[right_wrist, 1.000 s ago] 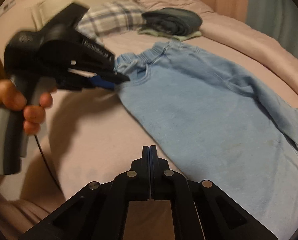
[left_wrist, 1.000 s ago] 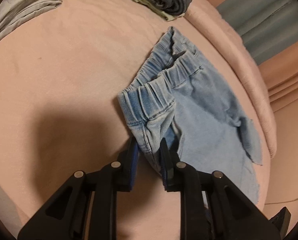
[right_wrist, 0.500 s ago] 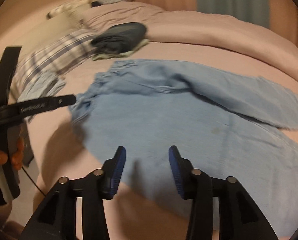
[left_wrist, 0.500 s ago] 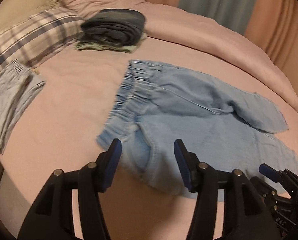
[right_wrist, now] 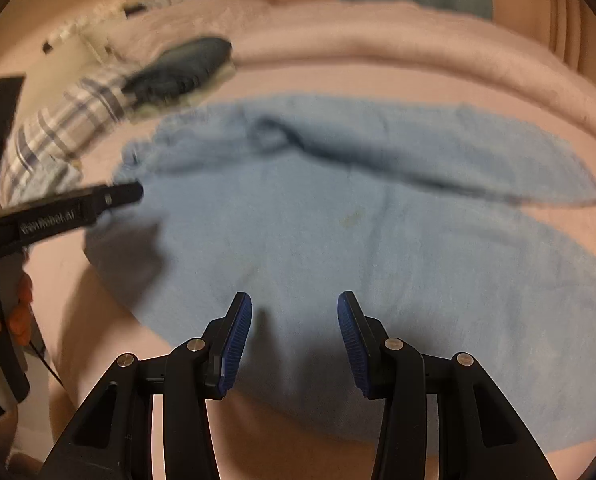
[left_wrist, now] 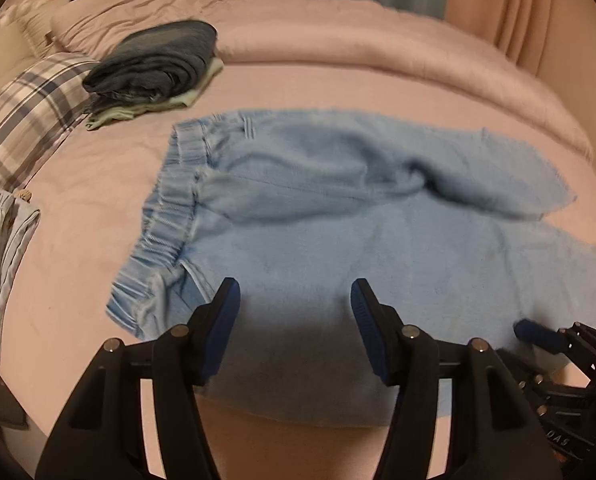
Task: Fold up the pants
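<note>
Light blue pants (left_wrist: 338, 208) lie spread flat on the pink bed sheet (left_wrist: 97, 160), elastic waistband (left_wrist: 169, 220) to the left and legs running right. My left gripper (left_wrist: 293, 286) hovers over the near edge of the pants by the waistband. Its jaws are opening and nothing is gripped between the blue pads. In the right wrist view the pants (right_wrist: 338, 220) fill the middle. My right gripper (right_wrist: 294, 299) stands open above the near leg, holding nothing. The left gripper (right_wrist: 125, 192) shows at the left there, held by a hand (right_wrist: 13, 320).
A stack of folded dark jeans (left_wrist: 157, 64) sits at the back left beside a plaid pillow (left_wrist: 25, 112). Another folded light garment (left_wrist: 1, 248) lies at the far left edge. A rolled pink duvet (left_wrist: 378, 40) runs along the back, with curtains behind it.
The left gripper let go of the waistband and opened; the right gripper went from shut to open. Both drew back toward the near edge and rolled level. The pants now lie flat.
</note>
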`<control>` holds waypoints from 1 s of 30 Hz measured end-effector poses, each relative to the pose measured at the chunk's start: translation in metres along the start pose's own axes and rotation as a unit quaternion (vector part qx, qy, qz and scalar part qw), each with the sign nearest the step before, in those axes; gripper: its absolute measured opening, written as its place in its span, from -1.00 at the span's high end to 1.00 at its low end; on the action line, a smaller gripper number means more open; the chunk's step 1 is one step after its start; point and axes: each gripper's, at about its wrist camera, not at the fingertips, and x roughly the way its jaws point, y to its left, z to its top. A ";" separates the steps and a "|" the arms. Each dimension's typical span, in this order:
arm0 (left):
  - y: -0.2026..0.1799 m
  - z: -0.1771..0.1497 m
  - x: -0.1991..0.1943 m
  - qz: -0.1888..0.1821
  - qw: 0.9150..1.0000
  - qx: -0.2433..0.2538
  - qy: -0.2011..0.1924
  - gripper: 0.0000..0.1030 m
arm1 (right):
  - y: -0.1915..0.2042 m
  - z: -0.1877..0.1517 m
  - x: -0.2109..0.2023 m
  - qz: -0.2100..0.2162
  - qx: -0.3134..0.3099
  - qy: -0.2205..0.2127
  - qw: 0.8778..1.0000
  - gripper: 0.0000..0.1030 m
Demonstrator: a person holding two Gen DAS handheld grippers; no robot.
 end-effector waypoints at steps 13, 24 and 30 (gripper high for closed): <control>0.025 -0.016 0.005 -0.056 0.998 0.031 0.022 -0.27 | -0.006 -0.007 -0.016 0.048 -0.018 0.038 0.998 -0.15; 0.055 0.109 0.045 -0.024 0.995 0.081 -0.047 -0.39 | -0.022 0.114 0.010 0.032 -0.086 -0.034 0.995 -0.19; 0.071 0.152 0.091 -0.022 0.994 0.107 -0.032 -0.39 | -0.031 0.178 0.063 0.024 -0.102 -0.020 0.994 -0.19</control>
